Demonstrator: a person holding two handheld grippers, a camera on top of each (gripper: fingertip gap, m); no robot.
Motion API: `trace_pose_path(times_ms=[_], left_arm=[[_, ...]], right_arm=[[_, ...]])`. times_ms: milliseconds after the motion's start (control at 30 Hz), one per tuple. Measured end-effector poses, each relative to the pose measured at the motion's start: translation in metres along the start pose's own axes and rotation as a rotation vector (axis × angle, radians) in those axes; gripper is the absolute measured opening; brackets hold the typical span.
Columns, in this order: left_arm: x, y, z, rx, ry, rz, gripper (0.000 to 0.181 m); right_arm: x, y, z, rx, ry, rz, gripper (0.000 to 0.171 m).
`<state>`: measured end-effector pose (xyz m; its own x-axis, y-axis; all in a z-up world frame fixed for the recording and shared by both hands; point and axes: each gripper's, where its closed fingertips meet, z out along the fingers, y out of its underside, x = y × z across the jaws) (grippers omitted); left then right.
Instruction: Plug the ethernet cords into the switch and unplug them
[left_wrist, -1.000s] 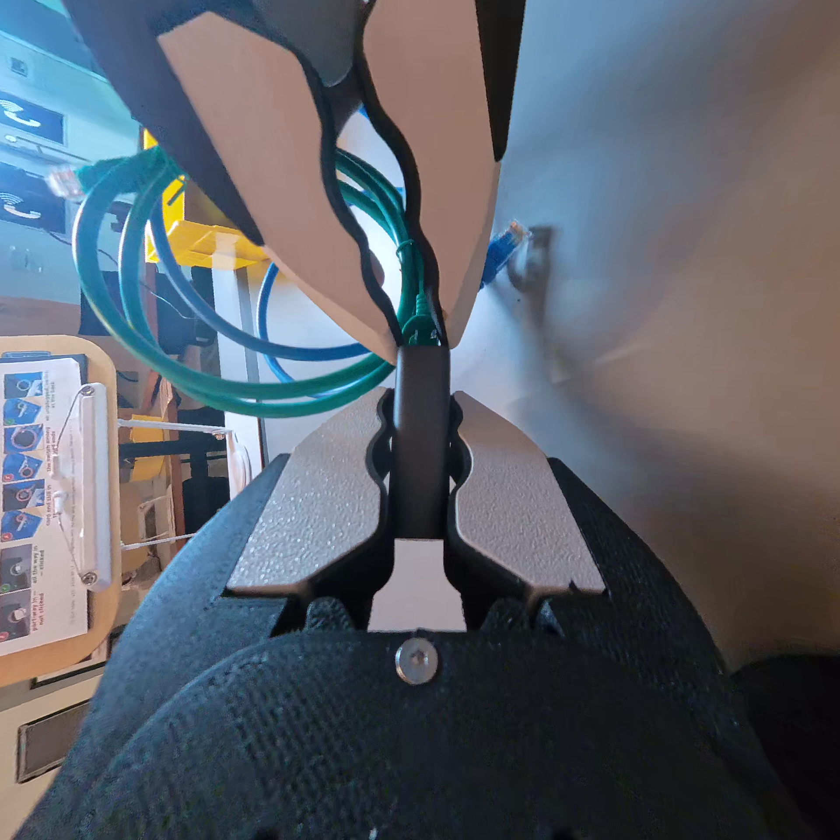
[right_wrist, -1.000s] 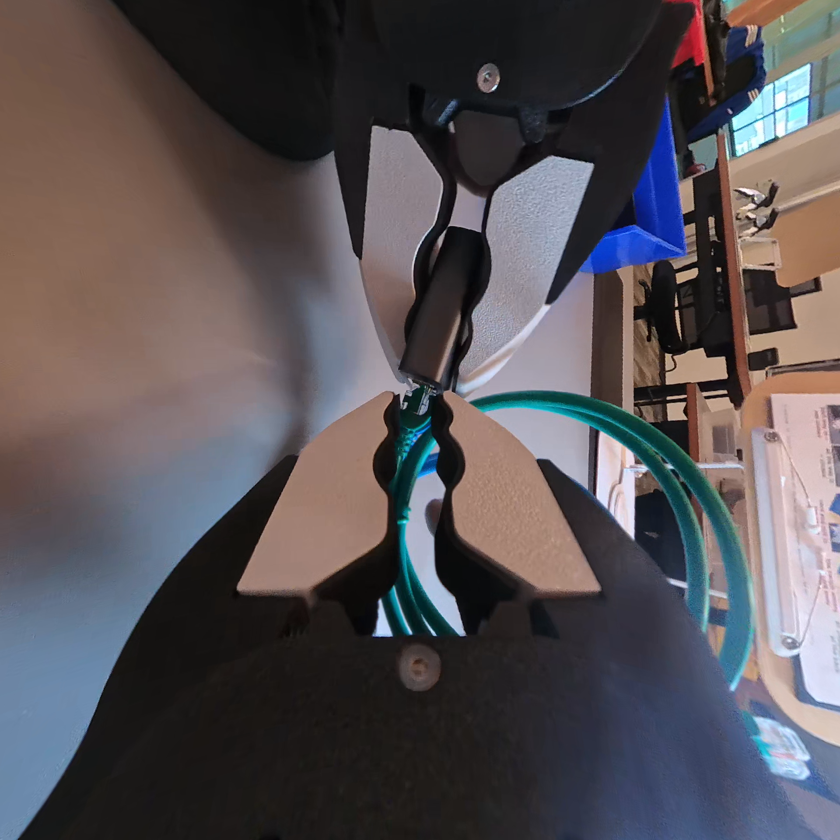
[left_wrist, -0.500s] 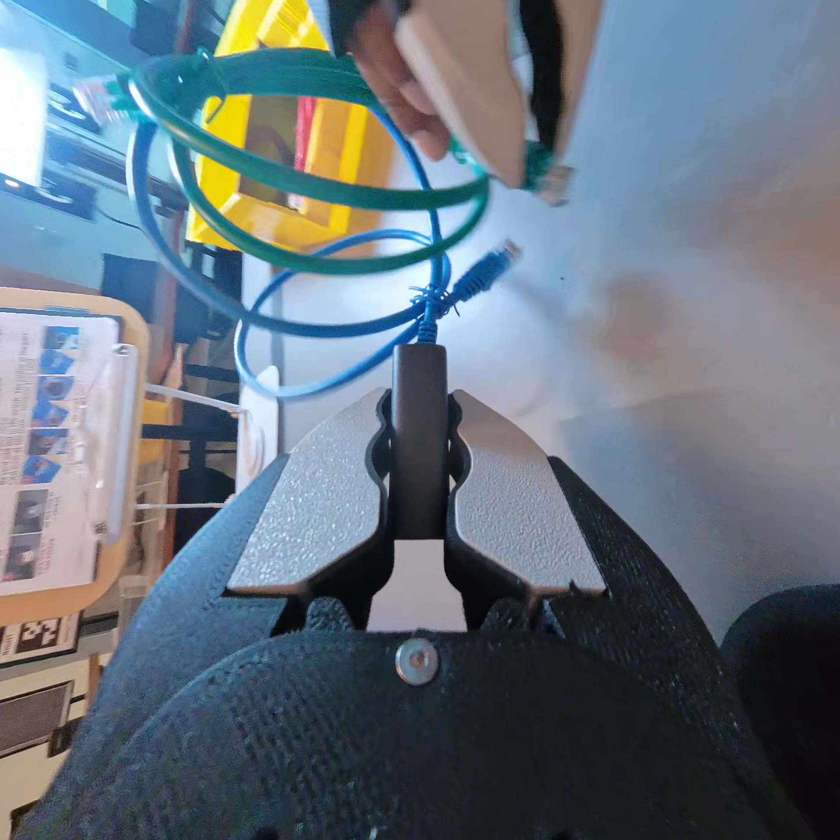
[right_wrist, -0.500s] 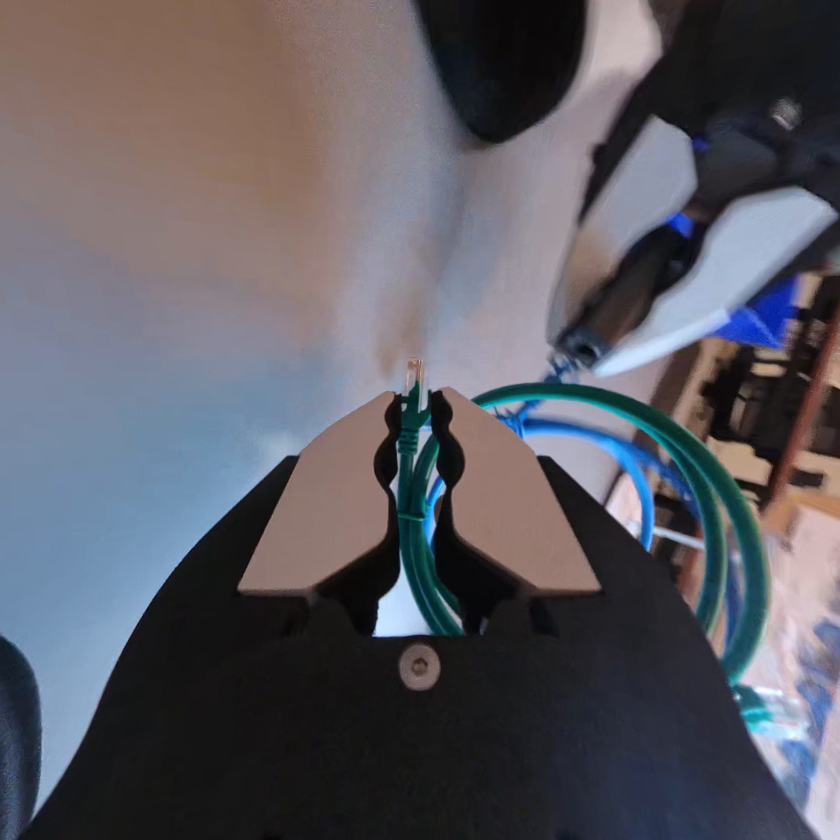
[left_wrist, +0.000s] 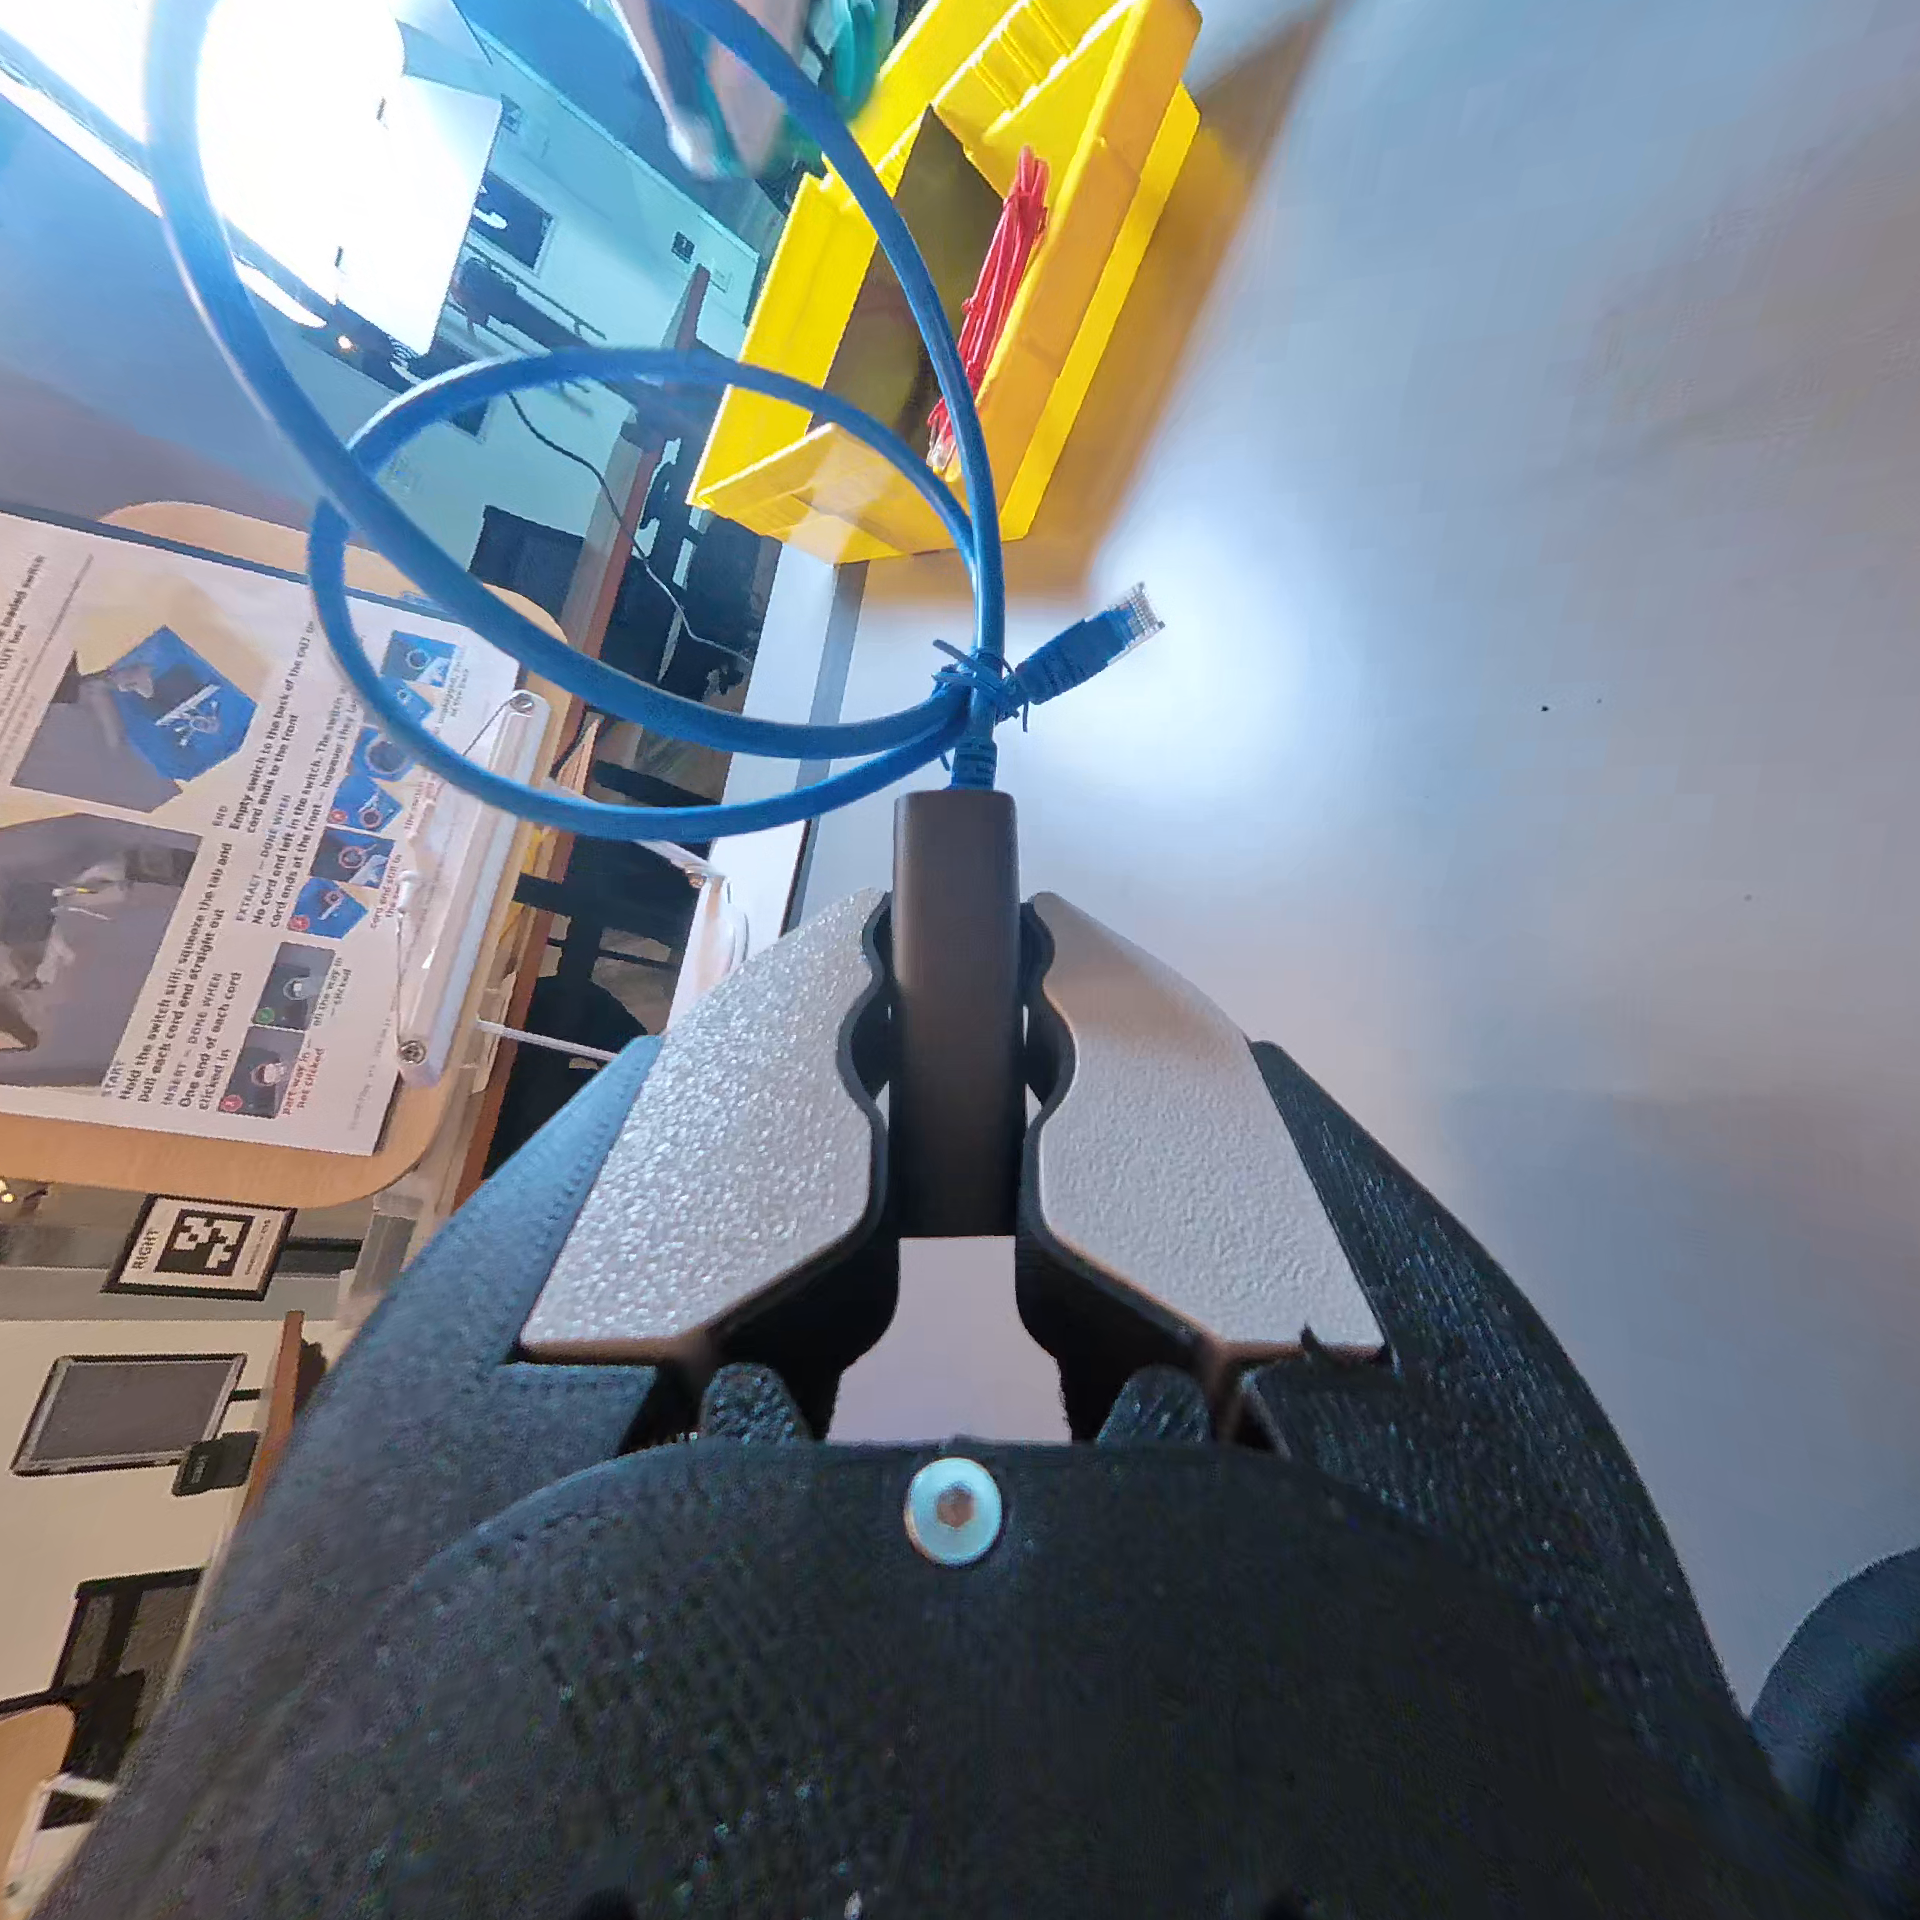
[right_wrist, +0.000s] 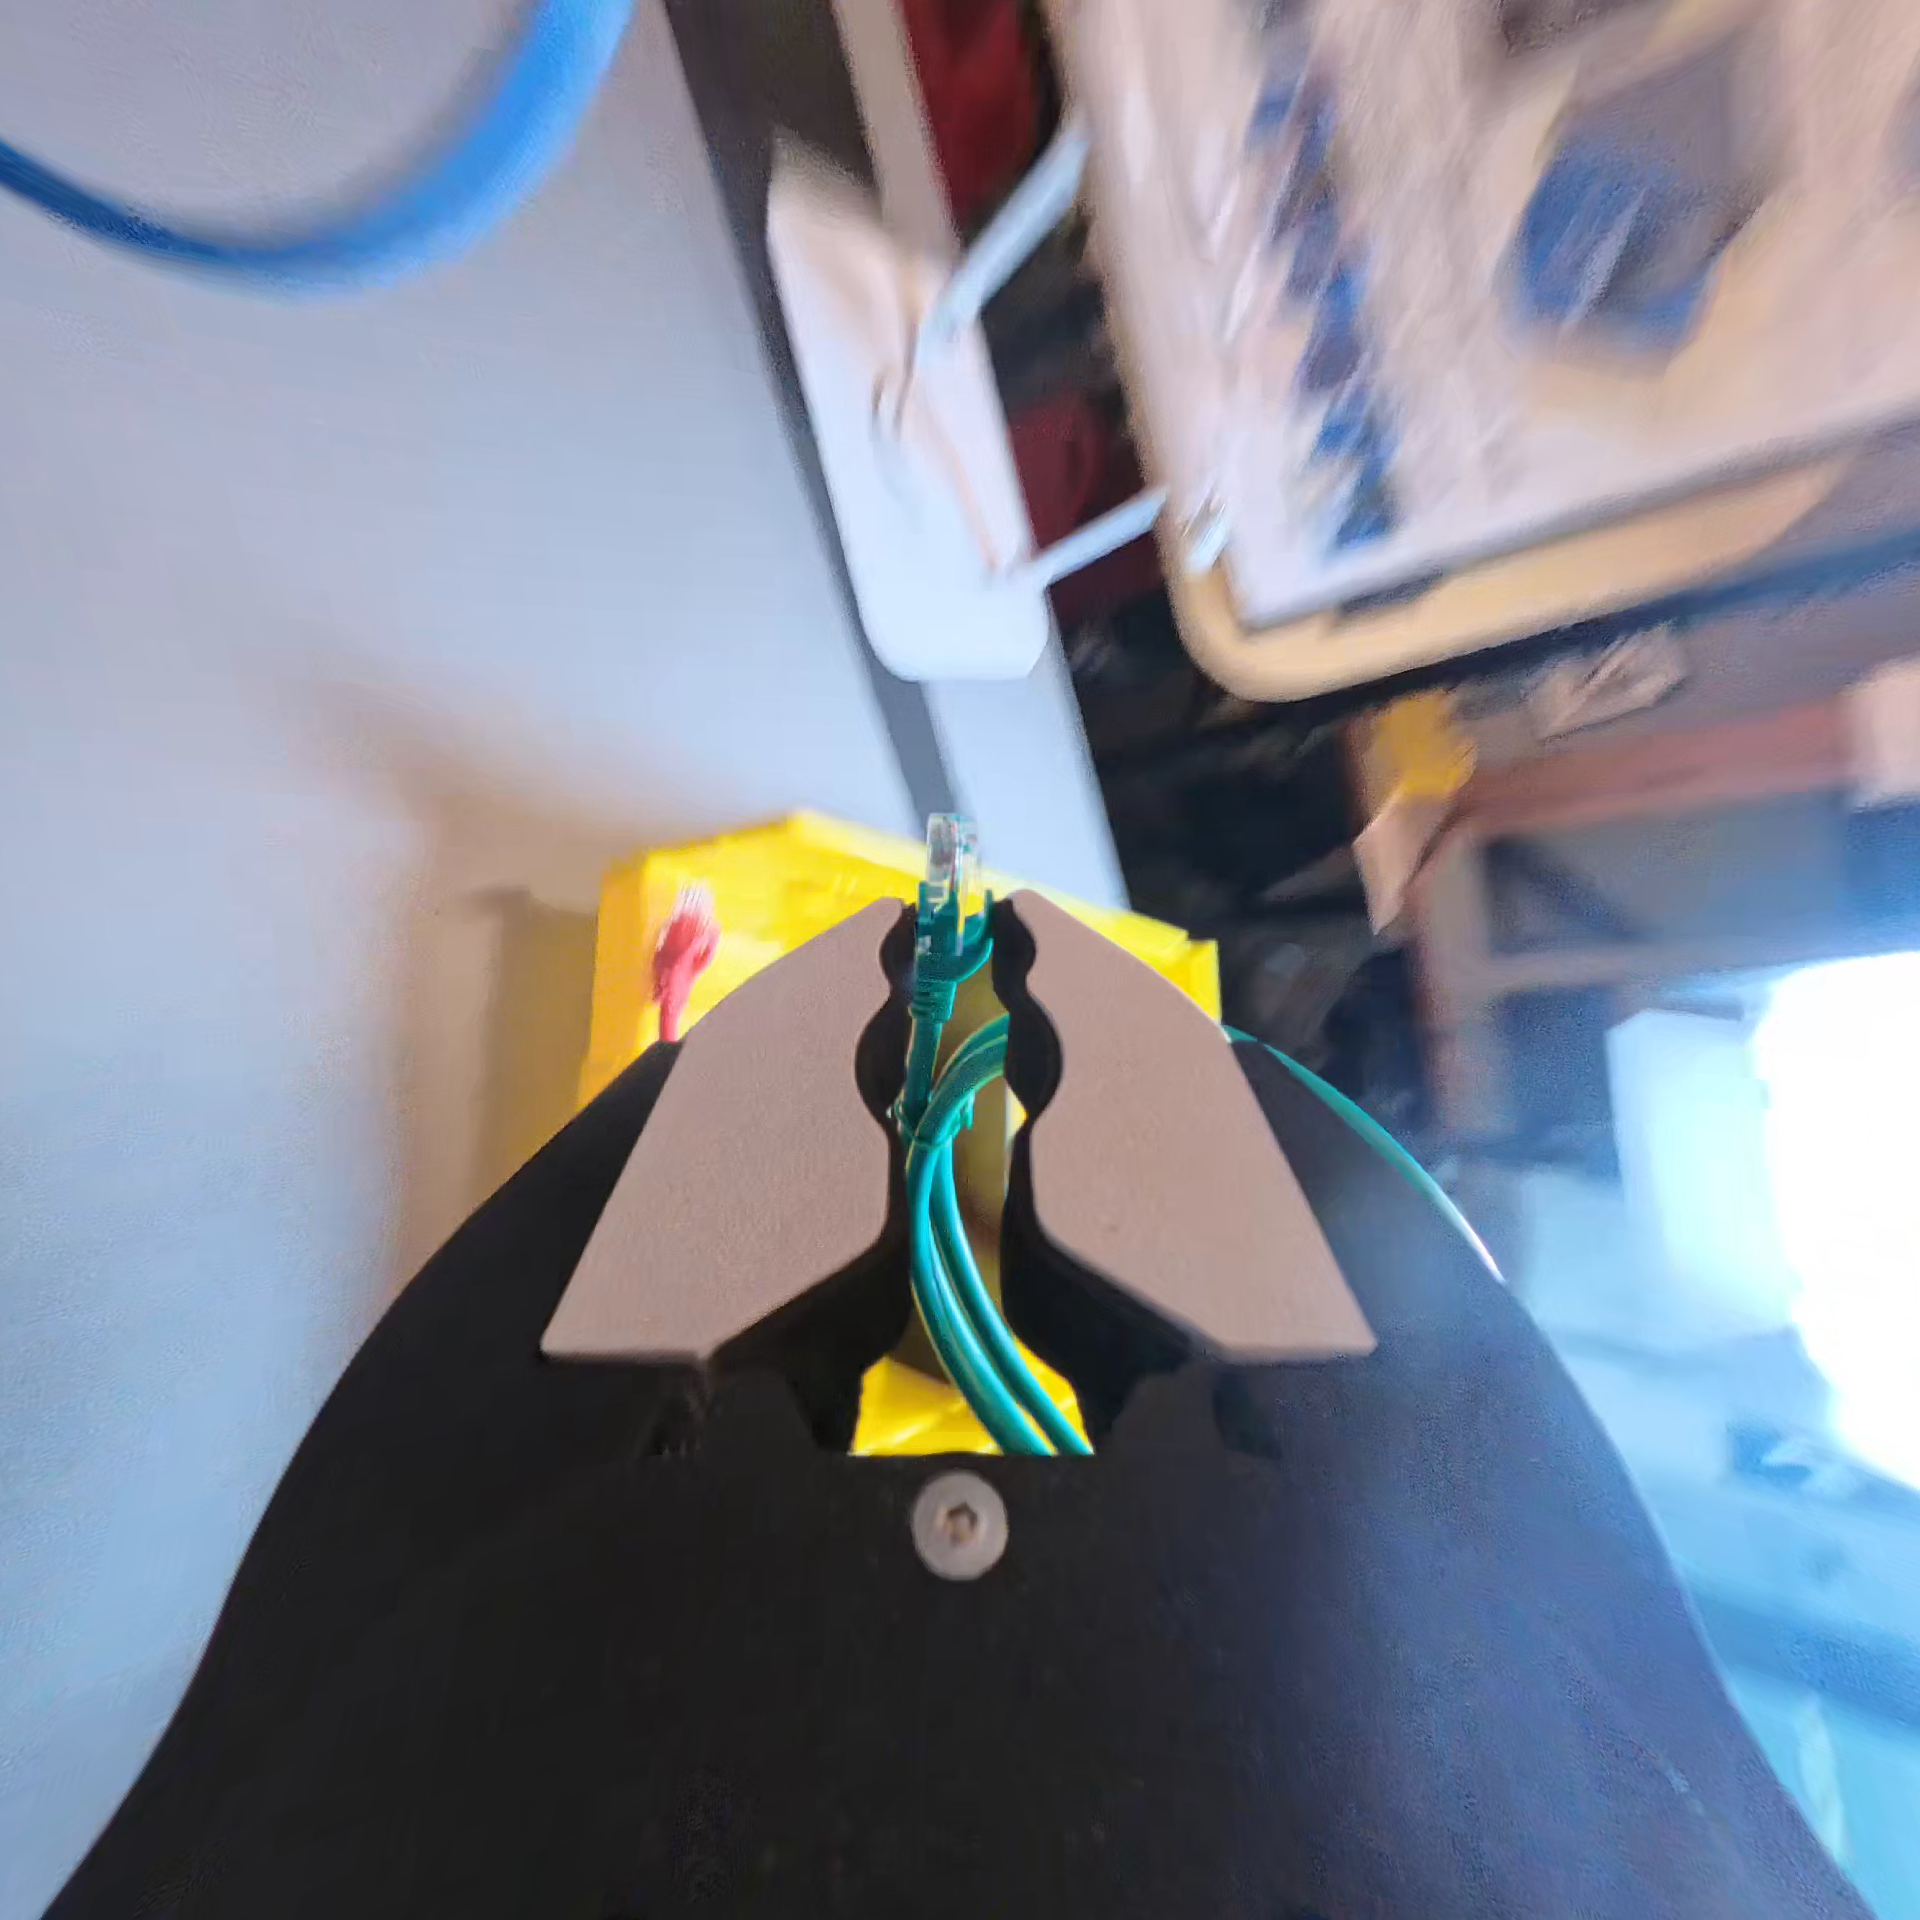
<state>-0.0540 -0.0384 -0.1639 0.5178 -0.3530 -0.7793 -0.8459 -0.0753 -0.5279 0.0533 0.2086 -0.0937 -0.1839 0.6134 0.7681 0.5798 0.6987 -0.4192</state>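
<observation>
Switch (left_wrist: 954, 997), a slim dark block, clamped upright between the pads of the left gripper (left_wrist: 954, 914), its top end clear of the fingertips, held above the pale table (left_wrist: 1507, 623). Plugged into that top end, a blue ethernet cord (left_wrist: 644, 748), looping out leftward and upward in wide coils, bound with a twist tie just above the switch; its free blue plug (left_wrist: 1091, 649) sticking out to the right of the tie, touching nothing. Far left, beyond the table edge, an instruction sheet (left_wrist: 197, 831) on a rounded wooden board, partly crossed by the blue loops. Farther up and right of the coils, a yellow bin (left_wrist: 1101, 312) with red cords (left_wrist: 997, 281) inside, one blue strand passing in front of it. Over in the right wrist view, blurred: green ethernet cord (right_wrist: 951, 1247) pinched near its plug by the right gripper (right_wrist: 951, 925), pads closed on the green boot, clear plug tip (right_wrist: 952, 852) poking past the fingertips, doubled strands trailing back between the fingers. Directly behind, the yellow bin (right_wrist: 790, 883) with a red plug (right_wrist: 681, 956) showing at its left; a blue cord arc (right_wrist: 312, 239) at upper left; smeared board and clutter at right.
</observation>
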Motion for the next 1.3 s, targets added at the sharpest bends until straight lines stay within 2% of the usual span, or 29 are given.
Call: trace_pose_path(times_ms=[67, 133, 233, 333, 400, 467, 567, 667, 733, 800, 1067, 1300], left_arm=[[0.003, 0.0, 0.001, 0.011, 0.014, -0.017, 0.021], [0.006, 0.003, 0.003, 0.006, 0.026, -0.019, 0.021], [0.009, 0.004, 0.006, 0.009, 0.047, -0.035, 0.021], [0.012, 0.006, 0.008, 0.006, 0.059, -0.044, 0.021], [0.013, 0.008, 0.009, -0.002, 0.06, -0.039, 0.021], [0.015, 0.007, 0.01, -0.004, 0.065, -0.036, 0.021], [0.019, 0.004, 0.01, 0.0, 0.081, -0.033, 0.021], [0.022, 0.0, 0.009, 0.008, 0.09, -0.025, 0.022], [0.024, 0.0, 0.009, 0.009, 0.096, -0.013, 0.021], [0.027, -0.001, 0.01, 0.014, 0.105, -0.002, 0.022], [0.04, -0.007, 0.011, 0.058, 0.157, 0.003, 0.021], [0.041, -0.012, 0.01, 0.079, 0.156, 0.02, 0.021]], right_arm=[[-0.006, 0.042, 0.03, -0.143, -0.014, 0.091, 0.022], [-0.012, 0.046, 0.038, -0.133, -0.032, 0.194, 0.03], [0.0, -0.001, 0.018, 0.094, 0.018, 0.367, 0.03], [-0.011, -0.081, -0.027, 0.434, -0.058, 0.401, 0.027], [-0.04, -0.129, -0.056, 0.575, -0.147, 0.33, 0.026], [-0.081, -0.168, -0.075, 0.644, -0.238, 0.223, 0.025], [-0.157, -0.202, -0.07, 0.62, -0.369, 0.071, 0.024], [-0.196, -0.201, -0.028, 0.502, -0.313, -0.022, 0.024], [-0.199, -0.191, -0.001, 0.438, -0.231, -0.083, 0.024], [-0.204, -0.183, 0.014, 0.404, -0.242, -0.086, 0.024], [-0.214, -0.177, 0.021, 0.464, -0.294, -0.079, 0.015], [-0.215, -0.177, 0.018, 0.471, -0.296, -0.084, 0.015]])
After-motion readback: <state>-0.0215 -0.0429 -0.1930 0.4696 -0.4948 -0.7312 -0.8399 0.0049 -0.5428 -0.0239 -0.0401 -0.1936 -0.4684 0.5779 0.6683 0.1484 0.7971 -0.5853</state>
